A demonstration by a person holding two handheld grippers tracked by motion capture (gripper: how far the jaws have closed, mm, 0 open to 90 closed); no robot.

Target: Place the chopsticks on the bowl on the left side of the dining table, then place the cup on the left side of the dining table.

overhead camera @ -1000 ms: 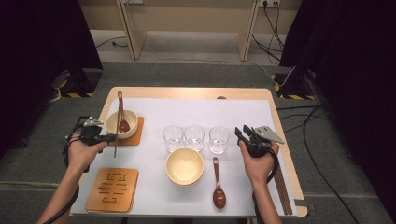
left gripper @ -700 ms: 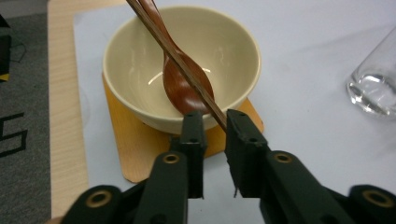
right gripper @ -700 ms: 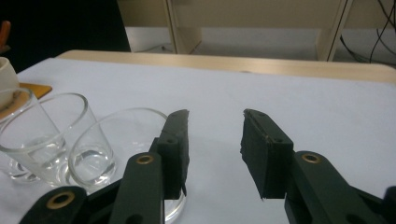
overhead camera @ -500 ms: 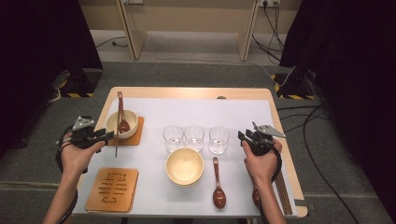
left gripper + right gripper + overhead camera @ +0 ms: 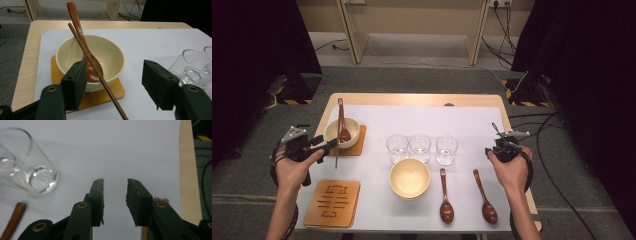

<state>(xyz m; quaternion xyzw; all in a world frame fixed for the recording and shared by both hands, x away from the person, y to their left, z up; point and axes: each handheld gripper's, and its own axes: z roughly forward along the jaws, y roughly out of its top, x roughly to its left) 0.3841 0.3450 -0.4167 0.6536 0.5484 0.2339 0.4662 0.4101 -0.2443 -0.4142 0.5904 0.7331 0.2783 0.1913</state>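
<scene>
A cream bowl (image 5: 343,131) (image 5: 105,57) with a brown spoon (image 5: 342,120) (image 5: 82,45) in it stands on an orange coaster (image 5: 358,146) at the table's left. A wooden chopstick (image 5: 336,156) (image 5: 100,75) leans on the bowl's rim and passes between the jaws of my left gripper (image 5: 325,144) (image 5: 113,67). Those jaws have just been opening; neither pad presses the stick. My right gripper (image 5: 496,145) (image 5: 115,182) hovers near the right table edge. Its jaws have just been closing, still apart, with nothing between them.
Three glasses (image 5: 419,147) stand in a row mid-table; one glass (image 5: 27,170) lies left of the right jaws. An empty bowl (image 5: 409,177), two spoons (image 5: 445,197) (image 5: 484,197) and an empty coaster (image 5: 332,202) sit near the front edge.
The left jaws have opened off the chopstick, which stays leaning on the bowl. The right hand has shifted right, uncovering a second spoon.
</scene>
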